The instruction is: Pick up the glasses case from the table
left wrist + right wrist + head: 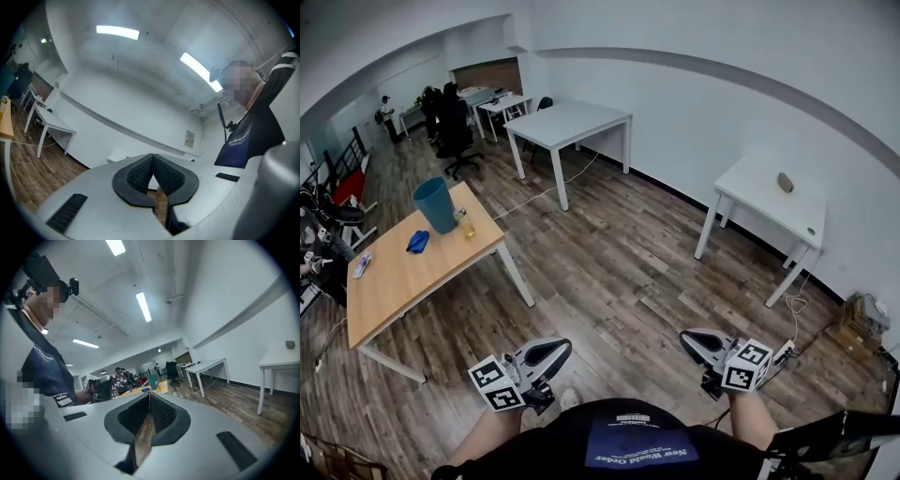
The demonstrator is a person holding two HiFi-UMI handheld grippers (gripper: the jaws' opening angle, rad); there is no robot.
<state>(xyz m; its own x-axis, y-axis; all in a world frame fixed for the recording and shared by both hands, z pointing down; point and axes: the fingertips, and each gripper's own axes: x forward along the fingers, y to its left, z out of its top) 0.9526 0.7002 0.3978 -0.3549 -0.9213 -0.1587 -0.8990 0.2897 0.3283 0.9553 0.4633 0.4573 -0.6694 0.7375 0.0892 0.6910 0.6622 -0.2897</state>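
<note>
Head view, looking steeply down over a wood-plank floor (619, 272). The left claw (553, 352) and the right claw (694, 341) are held low in front of the person, well apart, each carrying its marker cube and each over bare floor. In each claw's own view the two ribbed black pads meet at their tips with nothing between them, so both claws are clenched and empty. The glasses case (785, 182), a small grey rounded object, lies on the white table (750, 192) against the wall at the right, well apart from either claw. The right gripper view shows it on that table's top, near the picture's right edge. At the left stands a wooden table (403, 281) bearing a blue bucket (436, 204), a glass (465, 222) of yellowish liquid just beside it, a crumpled blue item (417, 242) and a small flat packet (363, 264) nearer the left edge. A second white table (567, 122) stands further back at centre, with black office chairs (455, 141) beyond the wooden table.
</note>
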